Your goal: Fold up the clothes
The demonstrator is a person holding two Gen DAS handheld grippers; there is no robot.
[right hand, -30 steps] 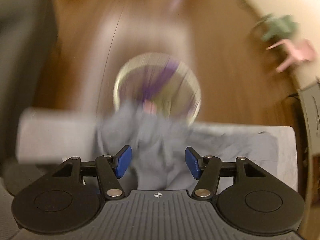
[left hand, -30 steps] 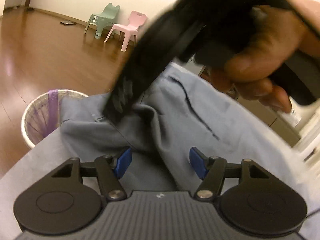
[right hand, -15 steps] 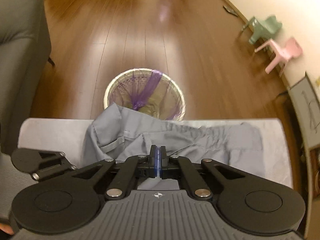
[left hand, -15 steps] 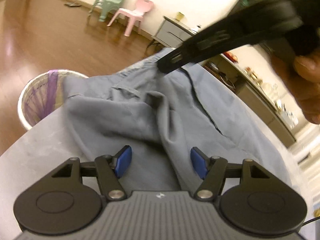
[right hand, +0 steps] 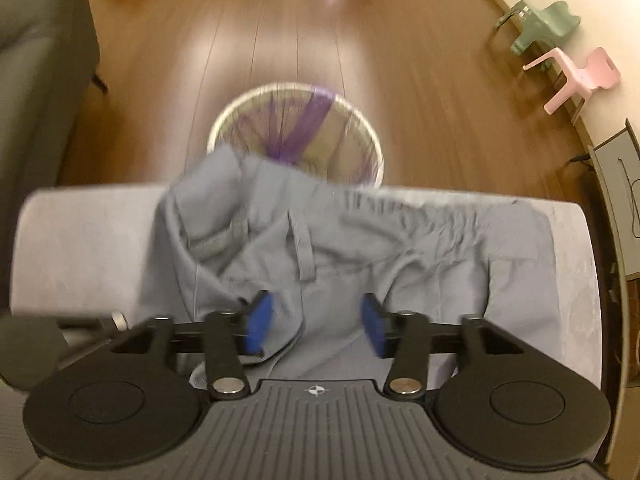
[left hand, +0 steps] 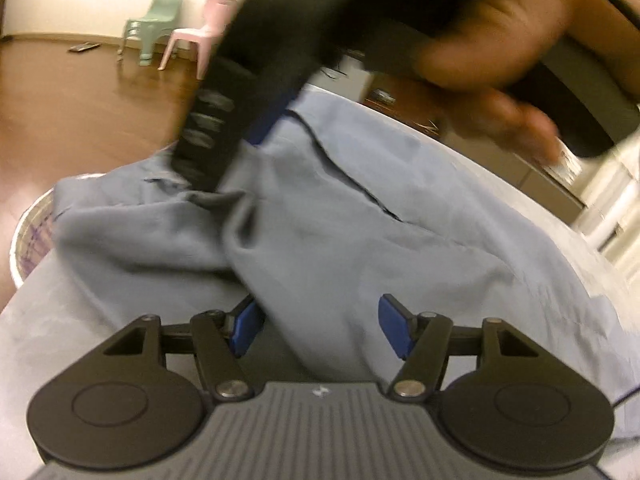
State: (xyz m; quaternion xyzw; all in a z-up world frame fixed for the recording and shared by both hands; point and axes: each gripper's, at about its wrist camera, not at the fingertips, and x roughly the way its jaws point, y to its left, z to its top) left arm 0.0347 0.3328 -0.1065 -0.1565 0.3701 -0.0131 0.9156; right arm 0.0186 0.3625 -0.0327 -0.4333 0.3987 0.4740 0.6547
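A grey pair of trousers [left hand: 344, 216] lies crumpled on a pale grey table [left hand: 72, 320]; its waistband end [right hand: 400, 216] is at the far table edge in the right wrist view. My left gripper [left hand: 316, 330] is open, low over a fold of the cloth, with blue pads either side. My right gripper [right hand: 316, 328] is open over the cloth near the waistband, holding nothing. In the left wrist view the right gripper [left hand: 240, 120] and the hand holding it hang over the far part of the trousers, blurred.
A round wire waste basket [right hand: 296, 136] with a purple liner stands on the wooden floor just beyond the table edge. A green chair [right hand: 540, 24] and a pink chair [right hand: 580, 76] stand by the wall. A grey sofa [right hand: 40, 60] is at left.
My right gripper, shut half a second ago, has opened and dropped back down over the trousers. The left gripper has stayed open over the fold.
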